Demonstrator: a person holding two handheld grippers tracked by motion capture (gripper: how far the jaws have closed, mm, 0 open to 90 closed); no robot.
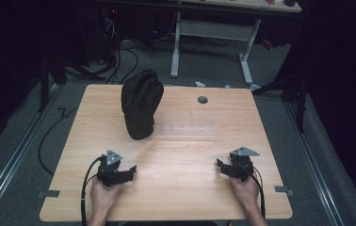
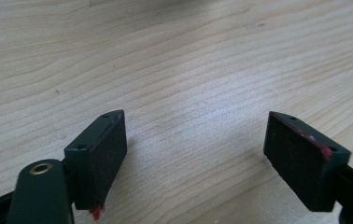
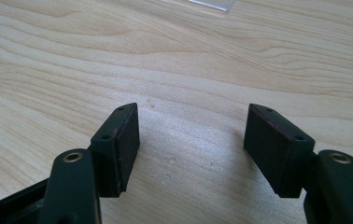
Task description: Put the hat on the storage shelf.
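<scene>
The left gripper [image 1: 128, 170] and right gripper [image 1: 221, 165] rest near, jaws apart, holding nothing. The black cap [image 1: 141, 103] sits far off, likely waiting to be picked up.

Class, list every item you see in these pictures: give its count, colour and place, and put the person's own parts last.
Cap: one, black, far left part of the table.
Clear plastic strip: one, transparent, table middle, right of the cap.
Grommet: one, grey, far edge of the table.
Table: one, light wood.
Desk frame: one, white, on the floor behind.
Left gripper: one, black, near left, open, holding nothing.
Right gripper: one, black, near right, open, holding nothing.
</scene>
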